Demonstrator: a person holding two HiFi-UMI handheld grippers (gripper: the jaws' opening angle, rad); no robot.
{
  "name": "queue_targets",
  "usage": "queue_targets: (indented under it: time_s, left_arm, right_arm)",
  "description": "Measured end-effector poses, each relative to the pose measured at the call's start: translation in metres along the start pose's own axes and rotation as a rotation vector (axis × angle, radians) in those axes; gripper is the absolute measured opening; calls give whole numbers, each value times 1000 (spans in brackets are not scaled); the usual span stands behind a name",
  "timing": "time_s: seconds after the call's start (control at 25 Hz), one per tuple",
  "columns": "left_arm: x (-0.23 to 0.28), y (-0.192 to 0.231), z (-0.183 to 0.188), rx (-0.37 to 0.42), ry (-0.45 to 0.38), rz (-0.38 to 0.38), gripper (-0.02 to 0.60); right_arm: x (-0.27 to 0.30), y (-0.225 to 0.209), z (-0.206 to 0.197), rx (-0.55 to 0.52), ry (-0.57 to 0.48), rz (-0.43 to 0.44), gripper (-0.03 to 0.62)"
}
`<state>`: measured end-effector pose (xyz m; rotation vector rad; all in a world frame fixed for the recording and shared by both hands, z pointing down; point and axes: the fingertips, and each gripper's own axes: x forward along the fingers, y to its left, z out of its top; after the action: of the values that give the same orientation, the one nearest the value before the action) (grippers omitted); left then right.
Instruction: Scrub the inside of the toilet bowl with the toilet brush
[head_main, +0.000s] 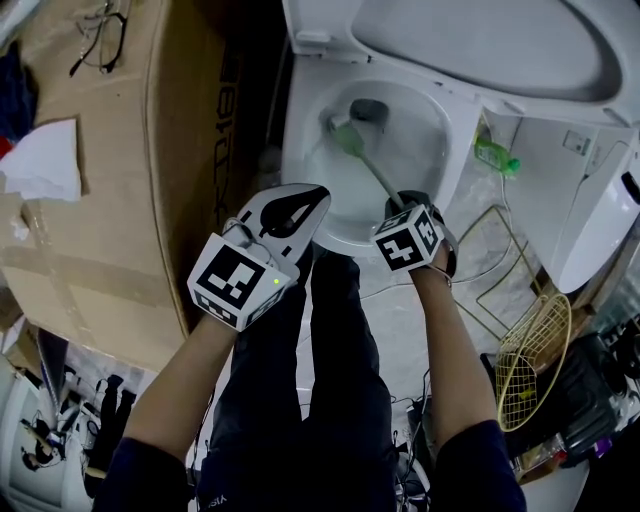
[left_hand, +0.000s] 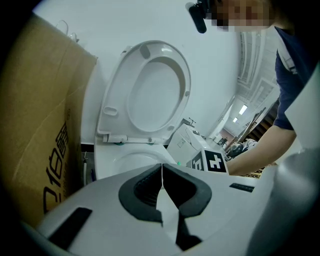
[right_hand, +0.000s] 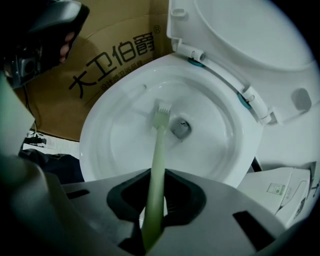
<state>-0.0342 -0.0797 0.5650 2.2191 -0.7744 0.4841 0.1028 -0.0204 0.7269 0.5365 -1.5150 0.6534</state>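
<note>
The white toilet bowl (head_main: 300, 150) stands open with its seat and lid (head_main: 480, 45) raised. A pale green toilet brush (right_hand: 159, 150) reaches down into the bowl (right_hand: 120, 150); its white head (right_hand: 163, 111) rests on the wet inner wall beside the drain (right_hand: 181, 128). My right gripper (right_hand: 156, 200) is shut on the brush handle, just over the bowl's front rim (head_main: 345, 238). In the head view the brush (head_main: 362, 155) slants up-left from that gripper (head_main: 398, 205). My left gripper (head_main: 292, 212) hovers at the bowl's left front, jaws closed on nothing (left_hand: 161, 187).
A large cardboard box (head_main: 120, 170) stands close on the left of the toilet, with glasses (head_main: 100, 40) and white paper (head_main: 45, 160) on top. A green bottle (head_main: 497, 157), a gold wire rack (head_main: 530, 350) and a second white fixture (head_main: 600, 220) crowd the right side.
</note>
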Motion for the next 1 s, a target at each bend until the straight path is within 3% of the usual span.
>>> queue_targets:
  time_s: [0.32,0.6,0.8,1.0]
  left_arm:
    - [1,-8,16,29,-3,-8,32]
    - [6,-21,21,47,3,-32,32]
    - [9,-30,15,51,13,-50,32]
    - [9,-39,11,57,19,-69,32]
  right_arm:
    - [-24,-59,11,45,-47,-106,52]
    - [-33,-87,-28,97,6,-160,52]
    - [-38,-84,-66,117,76,-183,52]
    - [-35,-46,-97,112,120,-132,52]
